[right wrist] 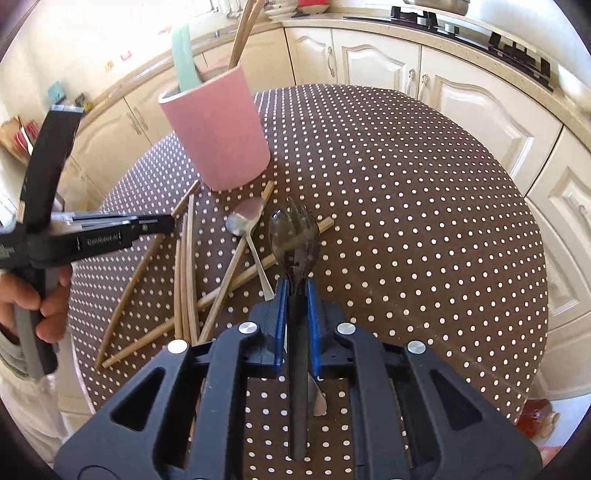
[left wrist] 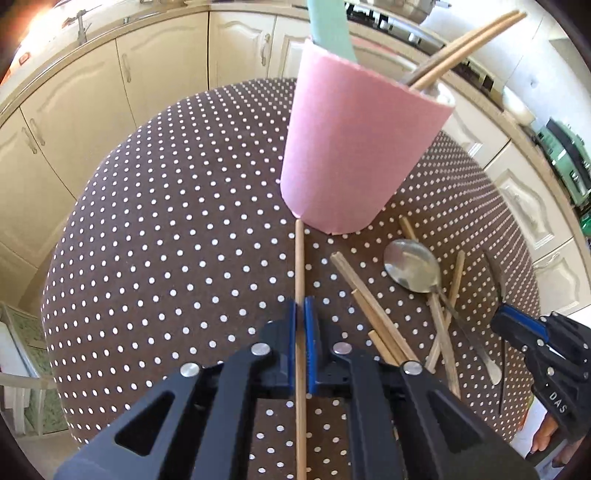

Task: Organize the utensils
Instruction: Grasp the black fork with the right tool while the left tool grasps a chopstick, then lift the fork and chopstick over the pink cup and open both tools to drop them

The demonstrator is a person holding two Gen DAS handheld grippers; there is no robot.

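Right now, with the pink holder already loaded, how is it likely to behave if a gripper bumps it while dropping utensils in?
The pink holder stands tall on a narrow base, so it could probably tip. The chopsticks and green utensil lean out above its rim, likely adding top weight. The dotted tablecloth may let it slide rather than grip.

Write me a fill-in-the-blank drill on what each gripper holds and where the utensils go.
The left gripper is shut on a single wooden ____.
The right gripper is shut on a dark ____.
The holder standing on the dotted tablecloth is coloured ____.
The metal spoon lies on the ____.

Missing words: chopstick; spork; pink; tablecloth
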